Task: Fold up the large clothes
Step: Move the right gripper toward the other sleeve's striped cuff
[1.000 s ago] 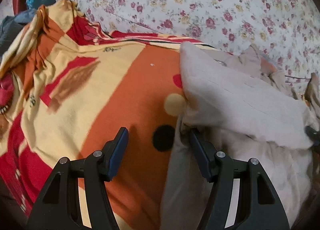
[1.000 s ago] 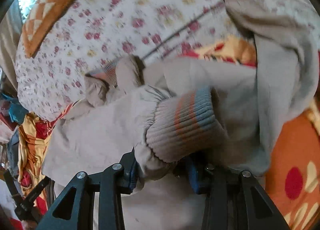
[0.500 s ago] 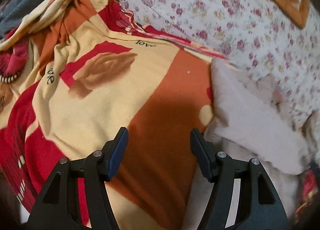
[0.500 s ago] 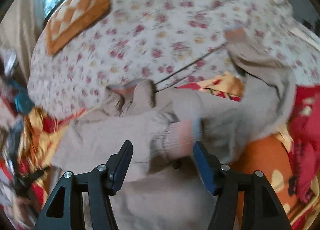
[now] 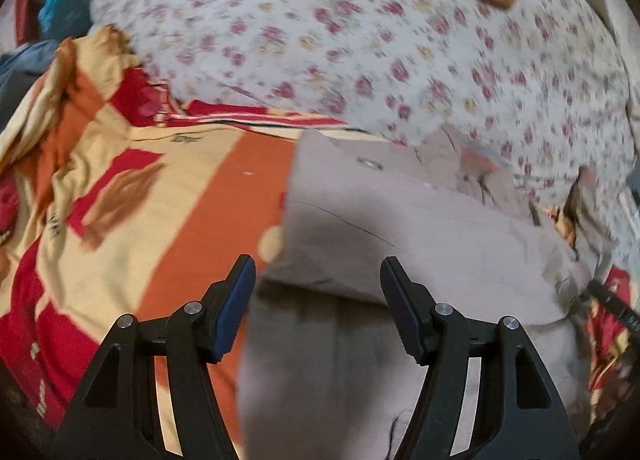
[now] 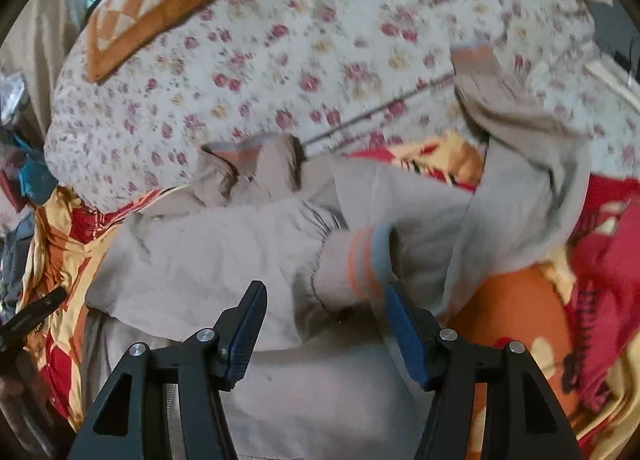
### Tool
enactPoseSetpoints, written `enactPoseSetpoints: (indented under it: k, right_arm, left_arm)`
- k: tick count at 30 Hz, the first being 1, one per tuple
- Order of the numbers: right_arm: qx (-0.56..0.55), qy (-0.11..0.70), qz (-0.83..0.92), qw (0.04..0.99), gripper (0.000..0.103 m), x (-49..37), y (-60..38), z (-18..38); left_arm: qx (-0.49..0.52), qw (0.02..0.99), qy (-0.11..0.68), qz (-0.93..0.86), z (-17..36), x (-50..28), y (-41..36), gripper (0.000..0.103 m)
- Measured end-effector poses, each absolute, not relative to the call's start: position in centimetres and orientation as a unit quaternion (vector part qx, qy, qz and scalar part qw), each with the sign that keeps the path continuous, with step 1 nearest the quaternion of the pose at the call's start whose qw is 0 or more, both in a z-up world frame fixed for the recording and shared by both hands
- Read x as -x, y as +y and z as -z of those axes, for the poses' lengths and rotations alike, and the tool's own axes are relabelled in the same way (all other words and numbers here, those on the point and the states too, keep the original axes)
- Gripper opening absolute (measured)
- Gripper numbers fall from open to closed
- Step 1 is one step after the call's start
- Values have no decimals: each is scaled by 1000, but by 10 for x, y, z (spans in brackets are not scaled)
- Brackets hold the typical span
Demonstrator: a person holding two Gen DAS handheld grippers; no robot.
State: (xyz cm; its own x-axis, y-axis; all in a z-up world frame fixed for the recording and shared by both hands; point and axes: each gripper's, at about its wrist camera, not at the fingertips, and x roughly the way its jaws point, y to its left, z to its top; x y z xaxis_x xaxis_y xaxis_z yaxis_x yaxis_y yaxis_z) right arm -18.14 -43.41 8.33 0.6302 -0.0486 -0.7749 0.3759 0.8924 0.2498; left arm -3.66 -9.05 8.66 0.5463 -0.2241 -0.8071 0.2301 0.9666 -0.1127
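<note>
Your right gripper [image 6: 324, 310], jaws just spread and empty, sits nearest the beige jacket's ribbed cuff [image 6: 356, 264] at twelve o'clock, sleeve running toward two; your left gripper [image 5: 318, 284] hangs open.

Dim, motion-blurred, fisheye-warped edges

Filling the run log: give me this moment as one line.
stage: sleeve folded in | left claw: open, empty | right claw: just opened, above ribbed cuff | beige jacket: on patterned blanket

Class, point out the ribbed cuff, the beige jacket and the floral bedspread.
ribbed cuff [image 6: 356, 264]: right wrist view, on its orange stripe.
beige jacket [image 5: 432, 236]: left wrist view, on the folded panel.
floral bedspread [image 5: 360, 44]: left wrist view, mid-print.
</note>
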Motion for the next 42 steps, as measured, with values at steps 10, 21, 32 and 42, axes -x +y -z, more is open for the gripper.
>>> enactPoseSetpoints:
  k: [10, 21, 32, 42]
  right_arm:
    - [-174, 429, 128, 877, 59, 149, -439, -37]
    - [-236, 397, 111, 880, 60, 163, -458, -46]
    - [-236, 396, 94, 883, 60, 168, -448, -49]
    - [-233, 389, 96, 886, 60, 175, -455, -59]
  left_arm:
    - [-36, 872, 476, 112, -30, 20, -99, 65]
    - [-50, 878, 459, 126, -27, 25, -101, 69]
    - [-55, 879, 457, 124, -27, 28, -102, 69]
    - [-47, 890, 429, 150, -46, 40, -100, 69]
